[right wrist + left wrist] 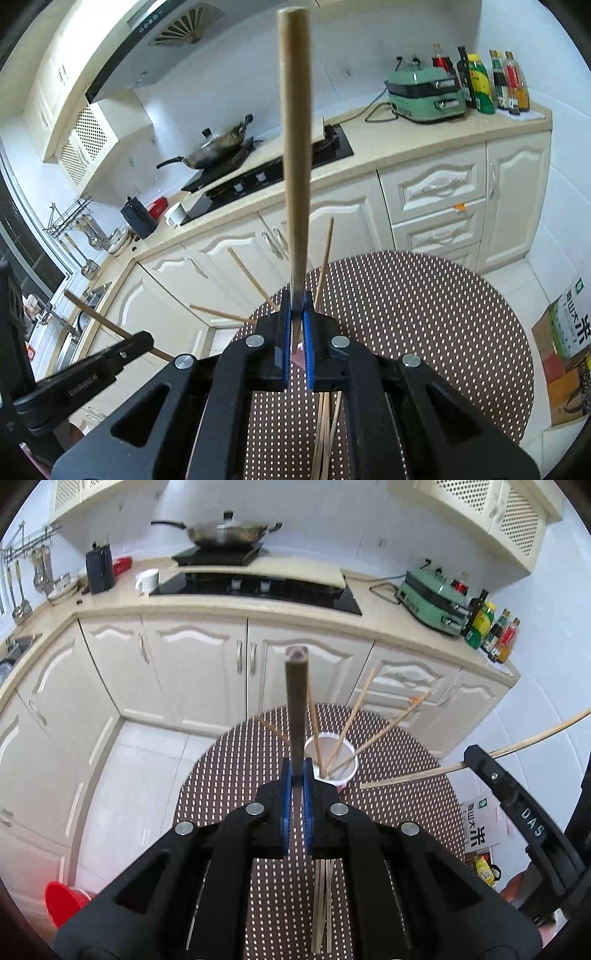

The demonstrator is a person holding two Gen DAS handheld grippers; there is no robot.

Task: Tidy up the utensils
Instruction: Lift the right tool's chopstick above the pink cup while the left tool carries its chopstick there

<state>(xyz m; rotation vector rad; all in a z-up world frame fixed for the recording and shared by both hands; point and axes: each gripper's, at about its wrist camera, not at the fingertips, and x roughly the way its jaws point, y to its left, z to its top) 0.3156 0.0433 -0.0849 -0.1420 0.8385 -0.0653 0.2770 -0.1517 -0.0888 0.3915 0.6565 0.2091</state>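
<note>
My left gripper (297,771) is shut on a dark chopstick (295,701) that points up and away from me. Just past its fingers a white cup (347,768) with several light chopsticks (354,716) stands on the round dotted table (229,775). My right gripper (295,306) is shut on a light wooden chopstick (295,147) and hides most of the cup in its own view. Each gripper shows in the other's view: the right gripper (476,755) at right, the left gripper (144,338) at lower left. A few loose chopsticks (321,904) lie on the near part of the table.
Beyond the table runs a kitchen counter (369,620) with a black hob (258,587), a wok (225,531), a white mug (147,579), a green appliance (432,602) and bottles (495,631). A red bucket (62,901) and a cardboard box (565,339) sit on the floor.
</note>
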